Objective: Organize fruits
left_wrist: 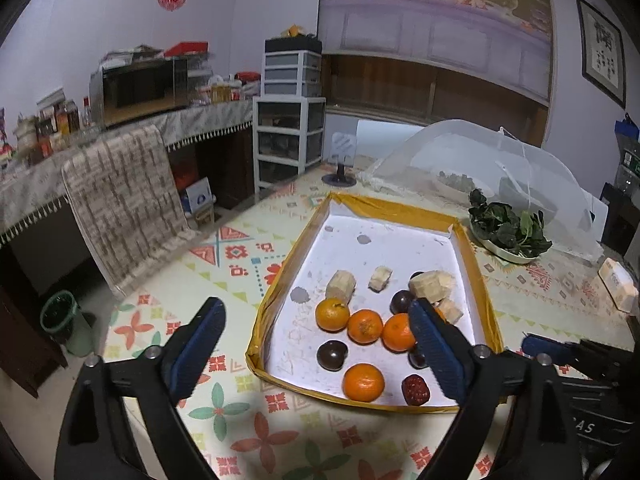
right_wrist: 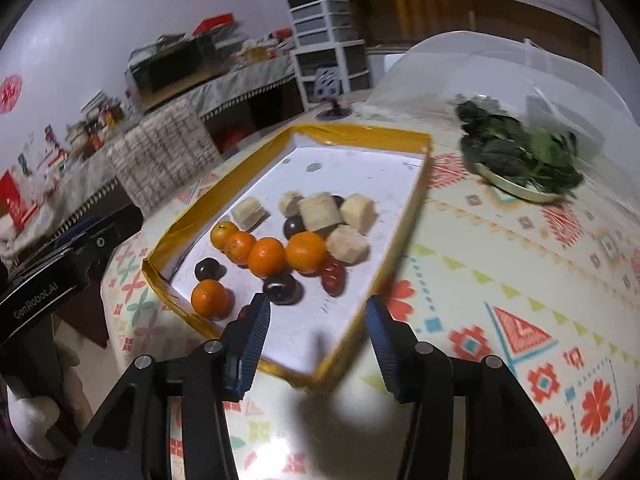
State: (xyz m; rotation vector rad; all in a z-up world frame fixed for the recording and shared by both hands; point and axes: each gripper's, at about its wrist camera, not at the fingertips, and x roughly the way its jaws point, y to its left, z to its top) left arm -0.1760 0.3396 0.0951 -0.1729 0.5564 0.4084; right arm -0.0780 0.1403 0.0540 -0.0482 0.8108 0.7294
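A shallow tray [left_wrist: 280, 292] with a yellow taped rim and a white floor is seen lying on the patterned bench [left_wrist: 168, 280], and all the fruit is gathered in its near half. Three oranges [left_wrist: 364, 326] are lined up touching one another across the middle, with a fourth orange [left_wrist: 363, 382] set apart at the near edge; in the right wrist view a further orange is seen closing the row on its right. Dark plums [left_wrist: 332, 355] are scattered among them, and a red date [left_wrist: 416, 390] lies just beside the near rim. Pale cut chunks [left_wrist: 341, 286], possibly banana, are grouped behind the oranges. The grouping by kind suggests that sorting is under way but not finished, since the plums and the lone orange are not yet placed with their like.

The left gripper [left_wrist: 316, 344] is held above the near left part of the tray, its fingers spread wide with nothing pinched; the oranges are merely framed between them. The right gripper [right_wrist: 316, 346] is poised over the near right corner of the tray, its fingers likewise spread and empty. Both are angled downward, probably so that the next fruit can be chosen. A plate of greens [left_wrist: 508, 232] and a mesh food cover [left_wrist: 480, 152] stand far right, well apart from the tray.
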